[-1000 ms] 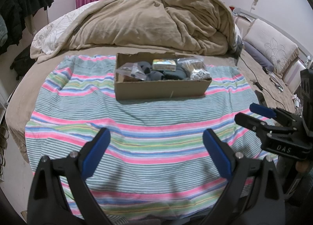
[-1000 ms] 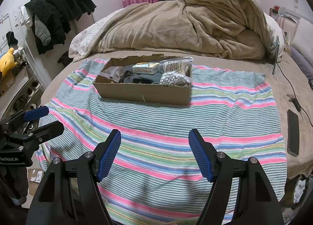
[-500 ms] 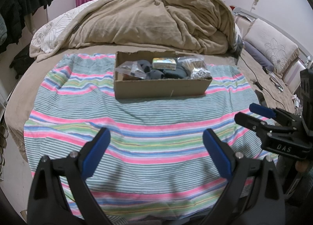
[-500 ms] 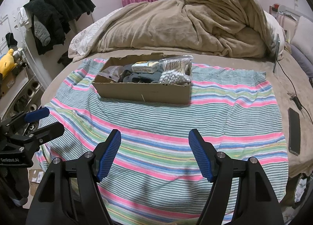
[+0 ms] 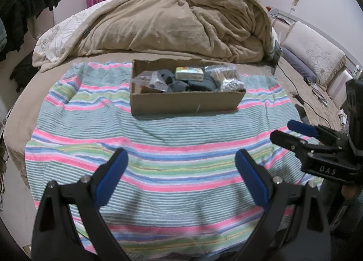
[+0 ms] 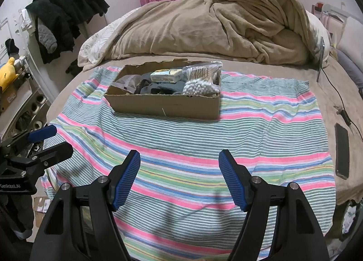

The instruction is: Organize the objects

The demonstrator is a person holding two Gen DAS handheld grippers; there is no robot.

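A cardboard box (image 5: 186, 103) (image 6: 163, 105) sits on a striped towel (image 5: 158, 147) (image 6: 204, 142) on the bed. It holds a small printed packet (image 5: 189, 73) (image 6: 166, 75), dark socks (image 5: 181, 85), clear plastic bags (image 5: 150, 81) and a bag of white beads (image 6: 200, 87). My left gripper (image 5: 181, 179) is open and empty above the towel's near part. My right gripper (image 6: 179, 179) is open and empty too. Each shows at the edge of the other's view: the right (image 5: 292, 131), the left (image 6: 48, 140).
A heaped tan blanket (image 5: 181, 22) lies behind the box. Pillows (image 5: 315, 49) lie at the right. A phone (image 6: 342, 153) and a cable (image 6: 335, 93) lie on the bed right of the towel. Dark clothes (image 6: 65, 13) hang at the left.
Both grippers have drifted slightly; the view of the box has barely shifted. Both stay open and empty.
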